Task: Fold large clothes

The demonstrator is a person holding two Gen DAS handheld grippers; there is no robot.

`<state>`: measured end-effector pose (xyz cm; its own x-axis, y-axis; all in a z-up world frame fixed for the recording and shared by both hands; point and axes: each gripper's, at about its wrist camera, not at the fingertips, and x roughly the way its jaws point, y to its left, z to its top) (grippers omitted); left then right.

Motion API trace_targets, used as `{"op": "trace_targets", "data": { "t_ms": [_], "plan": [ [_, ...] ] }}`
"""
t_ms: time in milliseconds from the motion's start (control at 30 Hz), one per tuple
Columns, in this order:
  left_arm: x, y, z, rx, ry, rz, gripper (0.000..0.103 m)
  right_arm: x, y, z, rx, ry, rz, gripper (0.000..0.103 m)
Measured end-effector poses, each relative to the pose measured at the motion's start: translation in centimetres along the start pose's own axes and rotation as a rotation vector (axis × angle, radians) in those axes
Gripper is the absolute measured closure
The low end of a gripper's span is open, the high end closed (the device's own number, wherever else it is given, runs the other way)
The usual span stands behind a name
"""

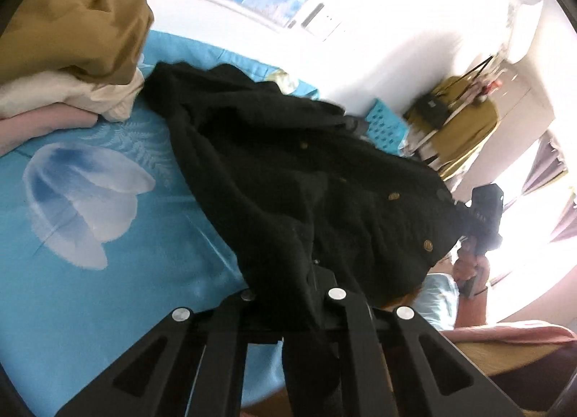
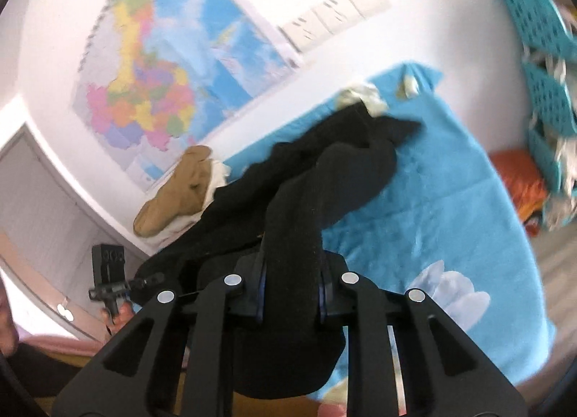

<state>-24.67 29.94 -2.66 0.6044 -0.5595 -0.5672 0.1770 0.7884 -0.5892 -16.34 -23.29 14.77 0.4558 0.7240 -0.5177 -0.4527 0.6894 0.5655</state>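
With both claws clamped on the black coat (image 1: 288,171), left gripper (image 1: 317,294) and right gripper (image 2: 292,294) pinching its cloth, lifted partly off the blue bedsheet (image 1: 108,236) beside the clothes pile (image 1: 72,67), presumably to spread it for folding.

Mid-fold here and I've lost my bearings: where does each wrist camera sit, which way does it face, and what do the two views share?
Left wrist: rides the left tongs, looking down across the blue bedsheet at the black coat they pinch; the person's right hand with the right tongs shows at right.
Right wrist: rides the right tongs, clamped on the black coat, facing the wall map; the person's left hand shows lower left.
Shared: coat, bedsheet, tan garment pile, map, teal basket.
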Motion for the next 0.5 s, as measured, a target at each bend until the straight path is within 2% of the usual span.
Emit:
{"op": "trace_targets", "data": {
  "t_ms": [67, 133, 200, 233, 300, 333, 367, 433, 500],
  "plan": [
    [-0.9, 0.1, -0.8, 0.015, 0.008, 0.023, 0.093, 0.8, 0.4, -1.5, -0.021, 0.06, -0.035, 0.078],
    [-0.6, 1.6, -1.9, -0.011, 0.053, 0.054, 0.09, 2.7, -0.9, -3.1, 0.006, 0.149, -0.066, 0.072],
    [1.0, 3.6, -3.5, -0.06, 0.128, 0.096, 0.086, 4.4, -2.9, -5.1, 0.052, 0.234, -0.11, 0.048],
    [1.4, 4.2, -3.9, -0.075, 0.147, 0.107, 0.086, 4.8, -4.0, -6.1, 0.085, 0.257, -0.129, 0.045],
    [2.0, 5.6, -4.9, -0.105, 0.165, 0.116, 0.08, 4.5, -5.7, -7.3, 0.139, 0.263, -0.147, 0.035],
    [1.8, 5.9, -5.0, -0.123, 0.147, 0.09, 0.079, 3.7, -6.3, -7.7, 0.171, 0.247, -0.128, 0.031],
    [1.4, 6.0, -4.9, -0.131, 0.137, 0.079, 0.073, 2.9, -6.9, -7.9, 0.205, 0.223, -0.106, 0.027],
    [0.9, 5.4, -4.8, -0.101, 0.122, 0.101, 0.066, 1.8, -7.2, -8.2, 0.207, 0.197, -0.083, 0.027],
    [1.0, 4.9, -4.5, -0.085, 0.129, 0.1, 0.056, 1.9, -7.0, -8.8, 0.189, 0.214, -0.059, 0.024]
  ]
}}
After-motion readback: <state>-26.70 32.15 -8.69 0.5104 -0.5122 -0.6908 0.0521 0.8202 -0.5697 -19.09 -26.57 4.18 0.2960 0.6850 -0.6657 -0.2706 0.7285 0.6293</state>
